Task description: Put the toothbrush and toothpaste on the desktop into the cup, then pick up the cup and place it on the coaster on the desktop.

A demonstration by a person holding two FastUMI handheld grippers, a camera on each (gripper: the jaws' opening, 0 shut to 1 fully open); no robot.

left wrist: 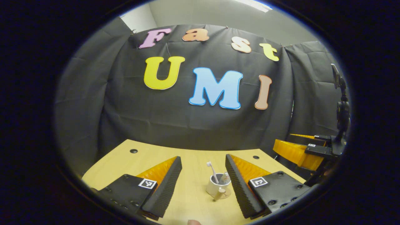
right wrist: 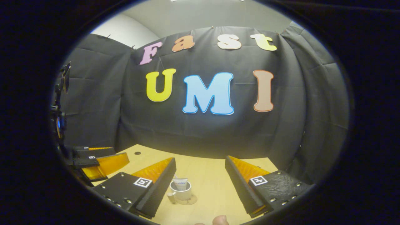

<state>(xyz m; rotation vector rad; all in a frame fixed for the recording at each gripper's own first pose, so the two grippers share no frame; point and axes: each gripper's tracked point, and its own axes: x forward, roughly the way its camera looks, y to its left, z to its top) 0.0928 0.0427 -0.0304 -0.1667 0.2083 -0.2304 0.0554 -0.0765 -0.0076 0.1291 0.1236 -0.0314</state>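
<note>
While both claws are held above the pale wooden worktop (left wrist: 193,206), the small white ceramic cup (left wrist: 215,187) is seen standing upright on the round light-wood coaster (left wrist: 225,194); in the right gripper view the same cup (right wrist: 181,191) sits on the coaster (right wrist: 187,200), with its handle turned to the left of the picture. A white toothbrush (left wrist: 212,171) is seen standing in the cup, bristle end up and leaning toward the cup's far left rim. A white toothpaste tube with blue print (right wrist: 181,183) is also held in the cup, just beside the brush.

The left claw (left wrist: 203,179) is recorded with its black ridged fingers (left wrist: 162,190) spread wide apart and nothing between the pads; the cup lies just beside its right-hand finger, whether touching cannot be told. The right claw (right wrist: 200,181) is likewise spread wide and empty; the cup is seen just beside its left-hand finger (right wrist: 156,187).

In the left gripper view the other claw, orange and black, is noted well to the right of the cup.
</note>
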